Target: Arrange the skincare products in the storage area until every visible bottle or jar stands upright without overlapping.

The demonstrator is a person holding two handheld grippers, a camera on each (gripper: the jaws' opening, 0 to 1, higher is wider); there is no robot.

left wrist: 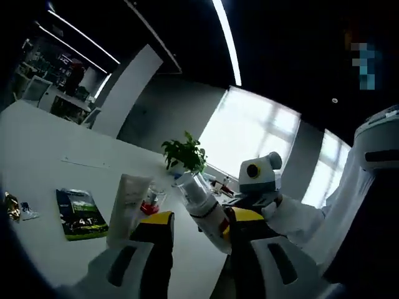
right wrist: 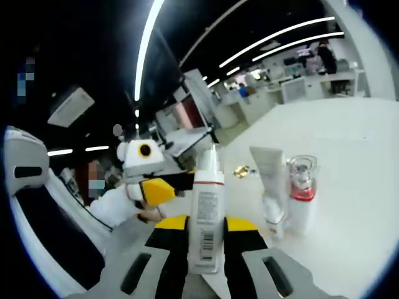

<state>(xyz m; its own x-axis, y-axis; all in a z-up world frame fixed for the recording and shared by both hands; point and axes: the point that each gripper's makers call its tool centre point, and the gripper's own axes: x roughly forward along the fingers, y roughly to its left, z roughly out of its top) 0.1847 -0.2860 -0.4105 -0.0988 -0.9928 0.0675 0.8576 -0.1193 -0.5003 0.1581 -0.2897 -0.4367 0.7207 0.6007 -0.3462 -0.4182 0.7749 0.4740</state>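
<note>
In the right gripper view, the right gripper (right wrist: 206,240) holds a white bottle (right wrist: 206,215) upright between its narrow jaws, label with barcode facing the camera. To its right, a white tube (right wrist: 270,180) and a bottle with a clear cap (right wrist: 300,196) stand close together on the white table (right wrist: 349,143).

In the left gripper view, the left gripper (left wrist: 199,227) stands wide, holding nothing. The same bottle (left wrist: 202,208) appears just ahead of its jaws, tilted. On the table lie a green packet (left wrist: 80,213) and the tube (left wrist: 128,208); a plant (left wrist: 184,154) stands behind.

- The bottle's (right wrist: 206,218) base is hidden between the right claw's (right wrist: 206,240) jaws.
- The label print on the tube (left wrist: 128,205) is too blurred to read.
- Small items (left wrist: 14,207) at the tabletop's (left wrist: 37,156) far left cannot be told.
</note>
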